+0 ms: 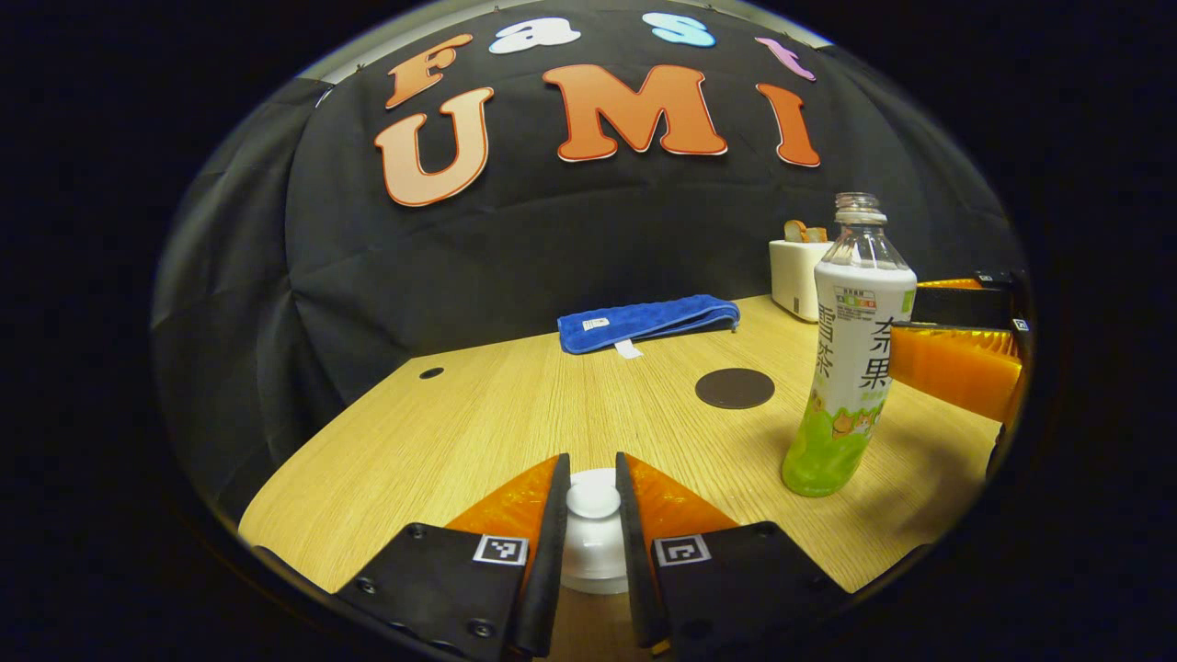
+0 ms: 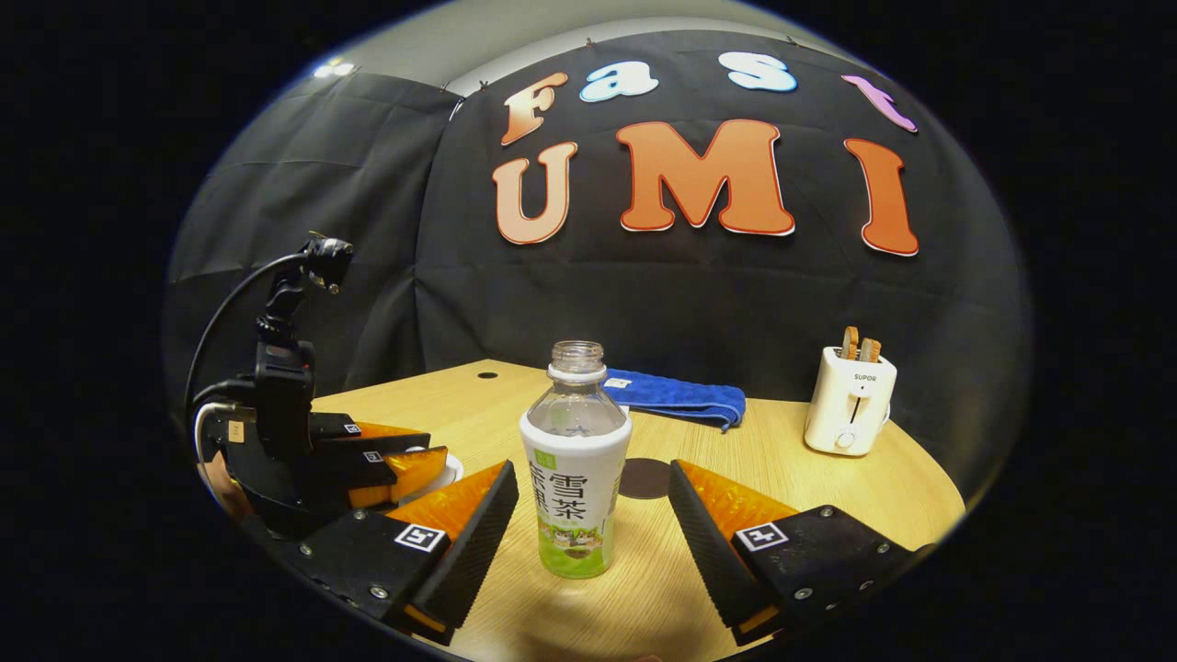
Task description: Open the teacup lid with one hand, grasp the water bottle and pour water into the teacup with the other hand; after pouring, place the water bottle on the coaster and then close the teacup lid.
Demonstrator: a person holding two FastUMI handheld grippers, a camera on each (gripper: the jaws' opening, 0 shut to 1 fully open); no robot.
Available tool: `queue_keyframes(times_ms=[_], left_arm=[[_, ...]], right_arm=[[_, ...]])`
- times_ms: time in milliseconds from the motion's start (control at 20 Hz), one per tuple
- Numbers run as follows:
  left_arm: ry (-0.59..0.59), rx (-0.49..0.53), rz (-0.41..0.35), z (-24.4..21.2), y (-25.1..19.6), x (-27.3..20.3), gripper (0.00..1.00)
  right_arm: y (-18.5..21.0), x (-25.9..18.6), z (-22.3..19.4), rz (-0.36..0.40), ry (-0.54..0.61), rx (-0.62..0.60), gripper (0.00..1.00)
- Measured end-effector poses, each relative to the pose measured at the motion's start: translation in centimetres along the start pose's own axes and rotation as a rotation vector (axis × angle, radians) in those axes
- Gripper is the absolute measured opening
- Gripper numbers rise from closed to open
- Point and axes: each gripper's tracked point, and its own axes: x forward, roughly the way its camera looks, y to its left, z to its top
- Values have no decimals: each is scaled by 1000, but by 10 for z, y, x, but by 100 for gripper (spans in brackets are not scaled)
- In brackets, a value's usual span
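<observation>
Left hand-held gripper [image 1: 593,515] pinches lid knob [image 1: 593,501] (water bottle [image 2: 577,469] upright).

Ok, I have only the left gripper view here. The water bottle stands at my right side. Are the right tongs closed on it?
Observer: No. In the right gripper view the right tongs are open. The water bottle stands upright between the two fingers, with a gap on each side.
Operator: And where does the coaster lie from there?
Observer: The coaster lies on the table just behind the bottle, a little to its right in that view, on the way to the blue towel. The bottle hides its near edge.
</observation>
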Motion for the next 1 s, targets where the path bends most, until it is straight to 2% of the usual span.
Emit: queue_keyframes(times_ms=[50, 150, 250, 600, 850, 1000], left_arm=[[-3, -5, -2, 0, 1, 0, 34], [-17, -14, 2, 4, 4, -2, 34], [-40, -26, 13, 11, 8, -4, 36], [-73, -70, 68, 21, 41, -12, 36], [-101, -81, 114, 23, 69, -21, 35], [-105, -93, 134, 20, 84, -25, 35]], right_arm=[[0, 1, -1, 2, 3, -1, 99], [1, 3, -5, 4, 14, -5, 99], [2, 6, -10, 3, 31, -12, 99], [14, 28, -32, 18, 127, 10, 99], [16, 38, -46, -19, 194, -11, 84], [17, 41, -55, -47, 231, -43, 82]])
